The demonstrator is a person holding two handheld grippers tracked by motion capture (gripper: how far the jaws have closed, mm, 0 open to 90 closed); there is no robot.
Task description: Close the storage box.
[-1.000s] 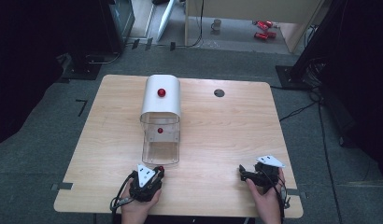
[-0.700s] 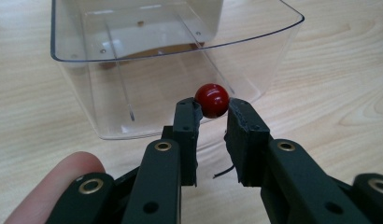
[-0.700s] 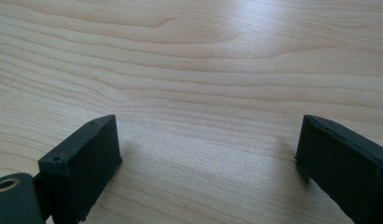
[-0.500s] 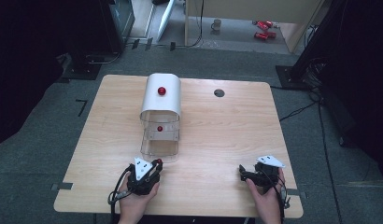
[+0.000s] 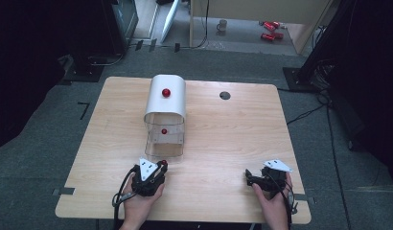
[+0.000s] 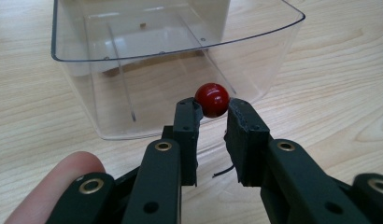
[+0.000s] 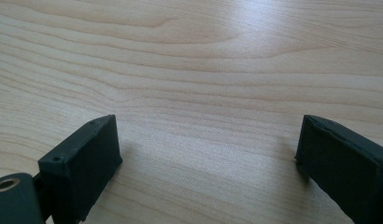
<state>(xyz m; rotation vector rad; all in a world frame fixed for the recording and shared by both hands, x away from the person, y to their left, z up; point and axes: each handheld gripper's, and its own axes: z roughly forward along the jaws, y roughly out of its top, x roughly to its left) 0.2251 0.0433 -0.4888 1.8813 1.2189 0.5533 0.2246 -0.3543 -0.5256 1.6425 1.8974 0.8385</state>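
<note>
Black left claw (image 6: 212, 140) with brass-ringed pivots, grey three-cornered top plate, trailing black cable.

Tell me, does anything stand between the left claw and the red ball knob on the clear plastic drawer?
Nothing does. The left claw is shut on the small red ball knob, which sits on the front wall of the clear plastic drawer.

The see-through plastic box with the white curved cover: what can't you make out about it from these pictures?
- High view: the far end of the clear plastic box lies under the white curved cover, so its inside there is hidden.
- Left gripper view: the box's far part is cut off by the top edge.
- High view: whether the left gripper presses the small red ball is too small to tell.
</note>
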